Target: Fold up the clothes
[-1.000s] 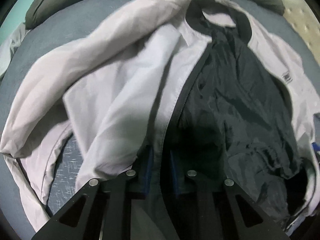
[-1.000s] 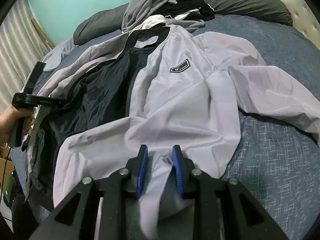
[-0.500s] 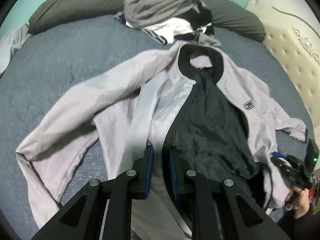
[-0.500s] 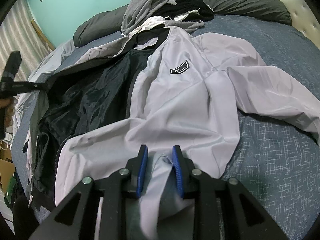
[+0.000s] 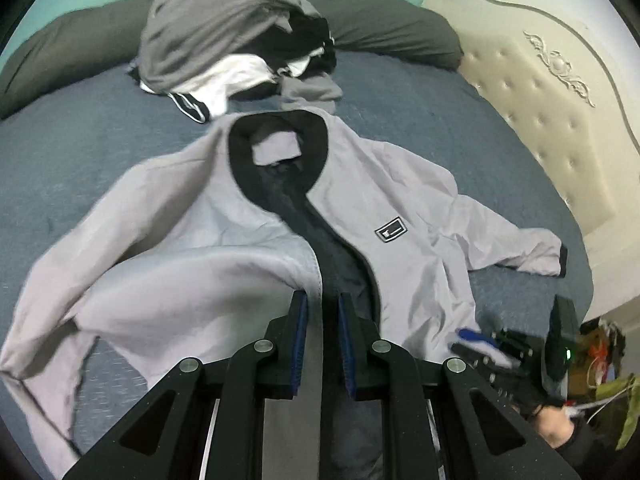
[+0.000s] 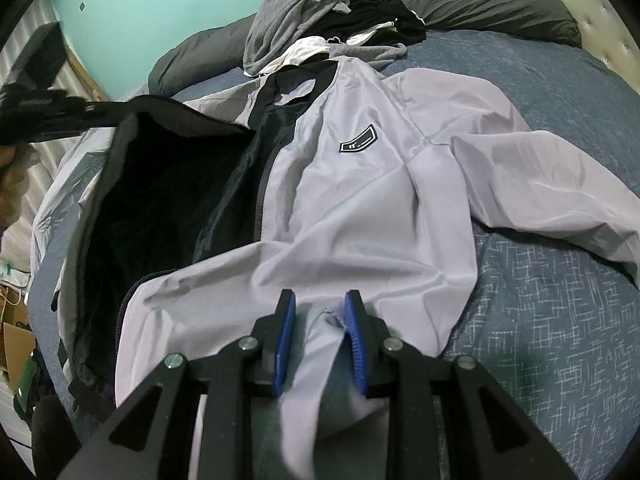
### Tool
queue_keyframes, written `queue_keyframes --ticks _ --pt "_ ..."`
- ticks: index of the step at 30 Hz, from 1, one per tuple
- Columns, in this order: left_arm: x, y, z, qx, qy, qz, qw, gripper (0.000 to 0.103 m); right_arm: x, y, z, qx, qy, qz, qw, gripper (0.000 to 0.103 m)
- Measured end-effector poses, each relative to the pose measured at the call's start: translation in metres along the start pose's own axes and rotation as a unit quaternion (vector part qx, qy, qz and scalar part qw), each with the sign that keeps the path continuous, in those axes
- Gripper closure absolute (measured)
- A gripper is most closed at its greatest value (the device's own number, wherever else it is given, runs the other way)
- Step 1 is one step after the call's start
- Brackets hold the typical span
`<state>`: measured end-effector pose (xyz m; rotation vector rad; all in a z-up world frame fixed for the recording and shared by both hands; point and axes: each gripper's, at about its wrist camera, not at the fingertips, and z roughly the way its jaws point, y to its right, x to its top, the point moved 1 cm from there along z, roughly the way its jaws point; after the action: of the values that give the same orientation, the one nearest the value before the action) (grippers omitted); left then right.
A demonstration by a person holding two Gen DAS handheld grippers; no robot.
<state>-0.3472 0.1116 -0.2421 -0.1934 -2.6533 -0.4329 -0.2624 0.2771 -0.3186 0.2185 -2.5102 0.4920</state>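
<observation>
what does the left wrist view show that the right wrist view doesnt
Only the left wrist view shows the carved cream headboard and the sleeve's dark cuff. Only the right wrist view shows the front panel lifted, baring the black lining, and a striped curtain. Both show the grey jacket with its chest badge on the blue bed, the clothes pile, and each gripper, left and right, shut on jacket fabric.

Pale lilac-grey zip jacket (image 5: 404, 200): shell light grey with lilac cast, lining black, collar band black, cuff black; small black chest patch (image 6: 359, 142) with white border and white marks. Bed cover (image 6: 552, 320): slate blue, fine white broken-line crosshatch. Long pillow (image 5: 392, 36): dark charcoal. Heap of clothes (image 5: 224, 36): mid grey, black, white. Wall (image 6: 168, 4): turquoise. Tufted headboard (image 5: 552, 120): cream. Left tool (image 5: 322, 344) and right tool (image 6: 320, 340): black bodies, blue pads.
</observation>
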Motion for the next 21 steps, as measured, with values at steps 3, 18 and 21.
queue_keyframes --ticks 3,18,21 --pt "0.006 0.006 0.021 -0.018 0.0 -0.022 0.9996 0.087 0.001 0.002 -0.001 0.001 0.002 0.002 1.0 0.078" --pt "-0.045 -0.036 -0.013 -0.017 -0.008 -0.057 0.9982 0.052 0.003 0.008 -0.014 0.029 0.004 0.028 0.999 0.078" --pt "-0.071 -0.065 -0.04 0.006 -0.011 -0.061 0.9981 0.051 0.007 0.014 -0.025 0.036 0.004 0.039 0.999 0.078"
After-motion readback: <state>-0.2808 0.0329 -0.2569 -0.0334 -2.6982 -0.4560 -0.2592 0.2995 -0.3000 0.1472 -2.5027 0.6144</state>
